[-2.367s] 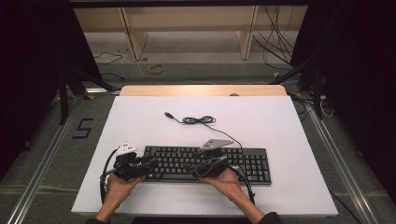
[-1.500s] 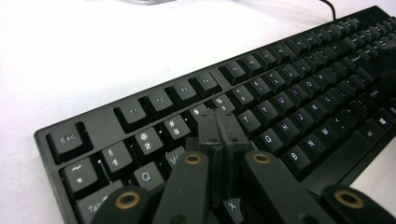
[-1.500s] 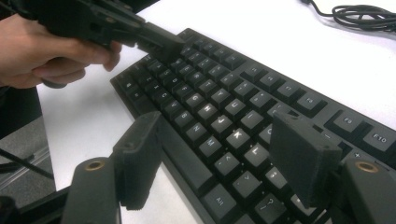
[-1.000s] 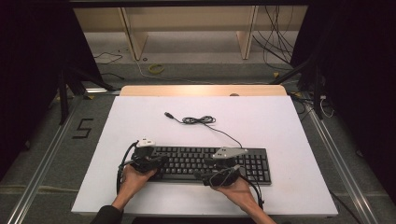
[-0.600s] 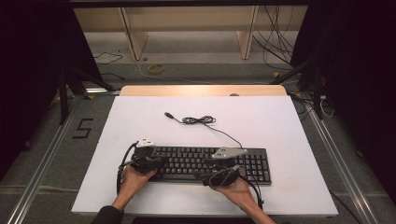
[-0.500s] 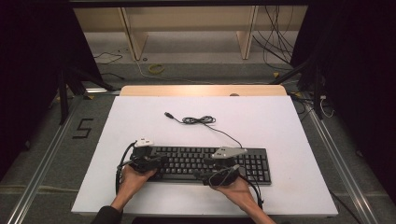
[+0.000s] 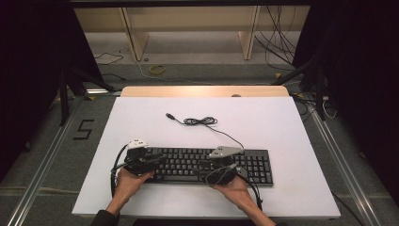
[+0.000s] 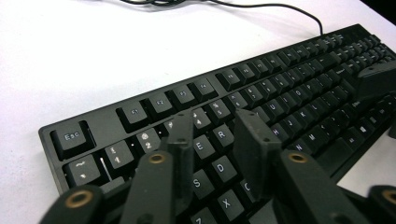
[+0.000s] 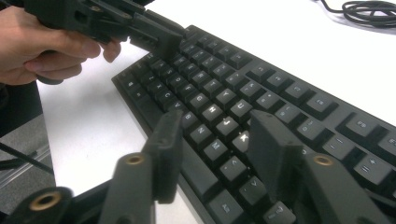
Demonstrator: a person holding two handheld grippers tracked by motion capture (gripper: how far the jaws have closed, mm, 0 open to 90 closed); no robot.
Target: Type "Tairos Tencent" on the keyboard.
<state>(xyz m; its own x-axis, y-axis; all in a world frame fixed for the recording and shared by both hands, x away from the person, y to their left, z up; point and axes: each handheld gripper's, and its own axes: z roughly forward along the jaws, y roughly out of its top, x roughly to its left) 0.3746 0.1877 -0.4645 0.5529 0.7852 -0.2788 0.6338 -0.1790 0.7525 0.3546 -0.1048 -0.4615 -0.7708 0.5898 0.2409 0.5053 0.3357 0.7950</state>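
Observation:
A black keyboard (image 7: pixel 207 165) lies near the front of the white table (image 7: pixel 282 122), and its cable (image 7: pixel 202 121) coils behind it. My left gripper (image 7: pixel 157 160) hovers over the keyboard's left end. Its jaws have just been opening and stand apart above the E and D keys (image 8: pixel 215 130), with nothing between them. My right gripper (image 7: pixel 206 169) is over the middle keys near the front edge. Its jaws (image 9: pixel 217 135) have just been closing and still stand apart over the keys, gripping nothing. The left gripper (image 9: pixel 159 35) and the hand holding it appear at the far end of the keyboard (image 9: pixel 224 79).
The cable's plug end (image 7: pixel 168 114) lies loose on the table behind the keyboard. Beyond the table's wooden far edge (image 7: pixel 202 90) are floor, shelf legs and loose wires. Metal rails run along both sides.
Since the oldest frame both hands have shifted right and slightly up onto the keyboard. Over the last second they have stayed where they are.

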